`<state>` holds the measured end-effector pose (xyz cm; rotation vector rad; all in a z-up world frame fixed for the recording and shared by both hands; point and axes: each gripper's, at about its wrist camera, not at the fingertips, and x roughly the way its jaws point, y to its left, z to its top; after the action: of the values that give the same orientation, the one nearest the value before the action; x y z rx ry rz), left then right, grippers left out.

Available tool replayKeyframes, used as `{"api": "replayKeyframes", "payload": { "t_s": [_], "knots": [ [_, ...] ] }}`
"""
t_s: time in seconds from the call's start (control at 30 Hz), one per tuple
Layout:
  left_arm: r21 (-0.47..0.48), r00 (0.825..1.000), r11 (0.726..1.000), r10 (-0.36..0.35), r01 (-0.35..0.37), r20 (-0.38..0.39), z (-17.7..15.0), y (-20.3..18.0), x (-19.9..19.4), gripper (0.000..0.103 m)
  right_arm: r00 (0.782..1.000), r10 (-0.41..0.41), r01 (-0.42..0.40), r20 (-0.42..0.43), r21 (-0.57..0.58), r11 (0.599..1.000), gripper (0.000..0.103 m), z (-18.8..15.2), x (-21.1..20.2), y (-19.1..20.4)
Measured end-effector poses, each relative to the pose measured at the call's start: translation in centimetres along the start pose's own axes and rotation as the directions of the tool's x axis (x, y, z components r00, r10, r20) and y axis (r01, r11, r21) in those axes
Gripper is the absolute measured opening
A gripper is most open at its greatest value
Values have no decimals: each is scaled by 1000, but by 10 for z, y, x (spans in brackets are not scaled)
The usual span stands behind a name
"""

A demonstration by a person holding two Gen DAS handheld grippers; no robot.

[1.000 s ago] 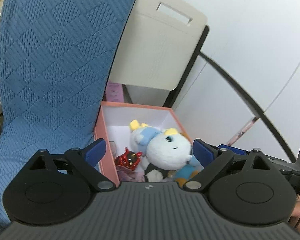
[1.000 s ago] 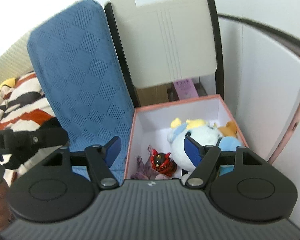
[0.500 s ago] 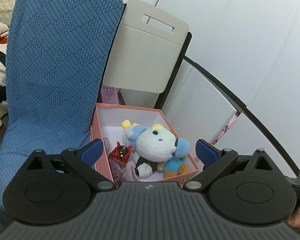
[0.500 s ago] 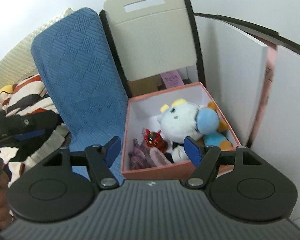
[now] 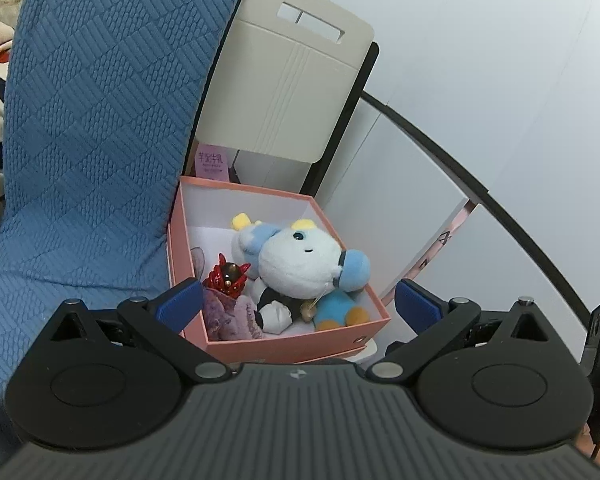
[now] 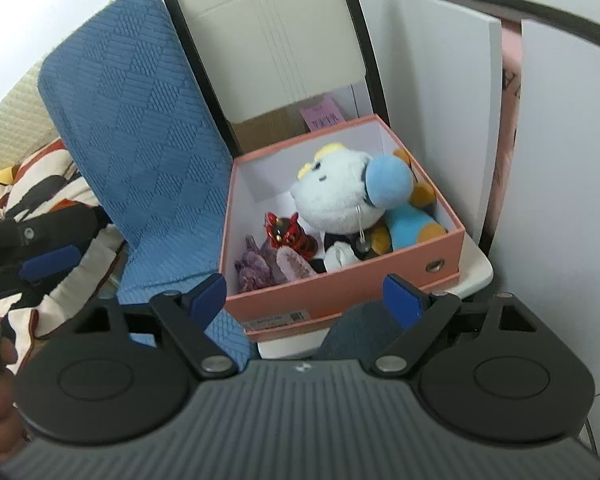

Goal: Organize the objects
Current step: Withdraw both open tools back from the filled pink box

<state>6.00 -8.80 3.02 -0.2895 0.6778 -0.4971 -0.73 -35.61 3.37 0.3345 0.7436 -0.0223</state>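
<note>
Left gripper [image 5: 298, 300] spread wide, nothing held; blue pads [image 5: 180, 305] either side of the view. Pink box [image 5: 296, 344] sits straight ahead, just past the fingertips and between them, open top. Inside: white plush toy [image 5: 296, 264] with blue ears, lying centre-right; red figurine [image 5: 227, 278] left of it near the left pad; purple plush [image 5: 232, 318] at the near-left corner, right behind the left pad.

Right gripper [image 6: 306, 298] also wide apart, empty. Same box [image 6: 340, 284] ahead between its fingers, front wall just beyond the tips, barcode label on the lower front edge, metal eyelet on the right side wall. White plush [image 6: 332, 196] toward the far right of the box, red figurine [image 6: 288, 232] centre, purple plush [image 6: 260, 268] near-left, closest to the left finger.

Box rests on a white chair seat [image 6: 476, 276], beige chair back [image 5: 292, 88] with a slot handle upright behind it. Blue quilted cushion [image 5: 92, 140] leans against the box's left side, touching. Pink label [image 5: 210, 160] behind the box. White panels [image 5: 480, 80] to the right. Striped fabric [image 6: 40, 184] far left. The left gripper's blue pad [image 6: 50, 262] shows at the left edge of the right view.
</note>
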Motion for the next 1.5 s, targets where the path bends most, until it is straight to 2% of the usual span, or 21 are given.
{"api": "replayKeyframes", "payload": {
  "t_s": [0.3, 0.43, 1.5],
  "knots": [
    [14, 998, 999, 51, -51, -21, -6, 0, 7, 103, 1000, 7, -8, -14, -21, 1000, 87, -5, 1, 3],
    [52, 999, 998, 45, -44, -13, -7, -4, 5, 103, 1000, 15, -15, -14, -27, 1000, 87, -4, 2, 4],
    [55, 998, 998, 46, -44, -41, -8, -4, 4, 103, 999, 16, -17, -39, -30, 999, 87, -4, 7, 5]
  ]
}}
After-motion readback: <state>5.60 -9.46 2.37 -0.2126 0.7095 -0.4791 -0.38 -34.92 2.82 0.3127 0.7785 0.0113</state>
